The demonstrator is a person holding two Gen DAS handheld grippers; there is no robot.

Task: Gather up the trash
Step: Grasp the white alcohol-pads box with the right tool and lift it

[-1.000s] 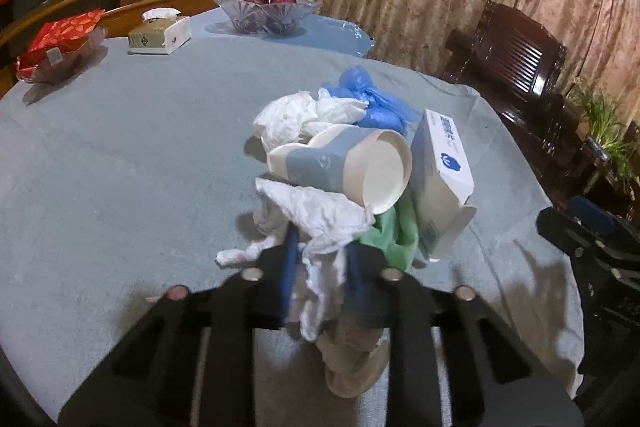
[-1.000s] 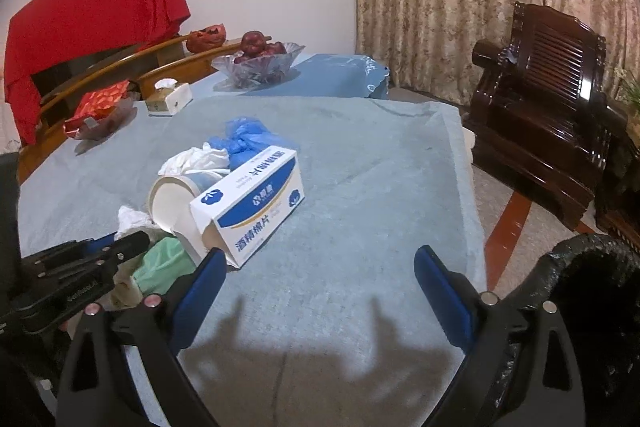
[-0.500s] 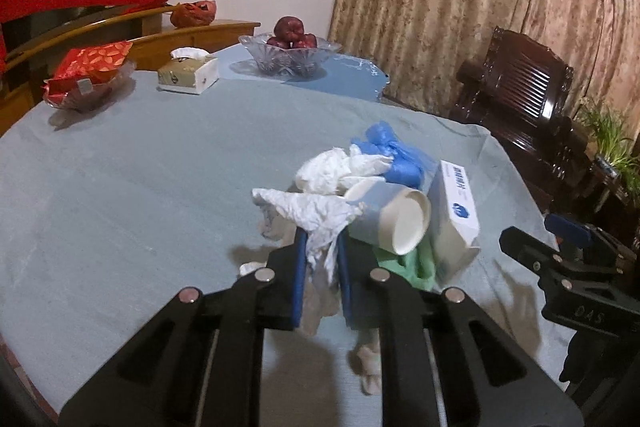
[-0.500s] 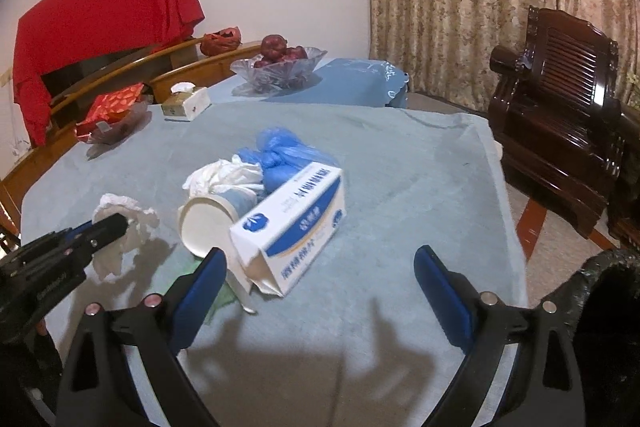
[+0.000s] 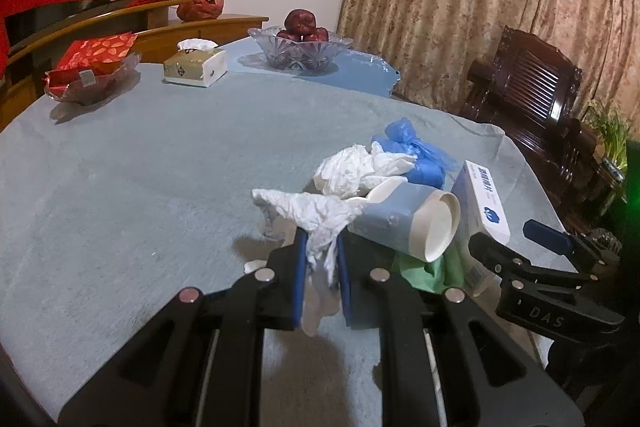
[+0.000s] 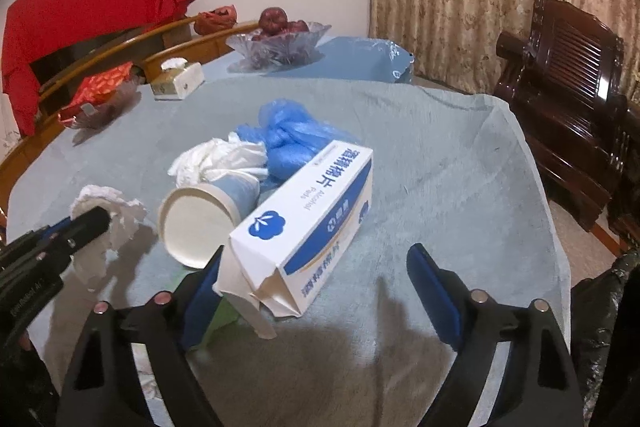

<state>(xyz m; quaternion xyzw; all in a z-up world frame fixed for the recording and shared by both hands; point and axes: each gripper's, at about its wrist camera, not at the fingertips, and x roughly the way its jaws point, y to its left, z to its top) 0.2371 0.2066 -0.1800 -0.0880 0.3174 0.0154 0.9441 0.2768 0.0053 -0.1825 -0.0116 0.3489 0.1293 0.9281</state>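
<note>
Grey-blue cloth covers the bench [image 6: 460, 155], with patterned curtains and a dark wooden chair behind it. The paper cup [image 6: 200, 223], lying on its side, serves as landmark.

Left of the cup, the left hand-held gripper [image 5: 322, 263] is pinched narrow on one crumpled white tissue [image 5: 312, 215], lifted clear of the cloth. It looks weightless and limp, so a pinch anywhere in the wad should hold, though loose tails may tear or snag.

Behind the cup lie one more wad of white tissue [image 6: 216, 159] and one bunched blue plastic bag [image 6: 292, 135], both soft; the bag is probably slippery. The cup itself seems light and crushable, best taken across its wall. Something green [image 5: 424, 267] peeks from under it.

Right of the cup, touching it, is one white-and-blue carton [image 6: 316, 223], stiff but thin, its near flap torn open. The right hand-held gripper [image 6: 312, 283] stands wide with jaws closing; the carton's near end lies between them, untouched. Gripping across the long faces looks safest.
</note>
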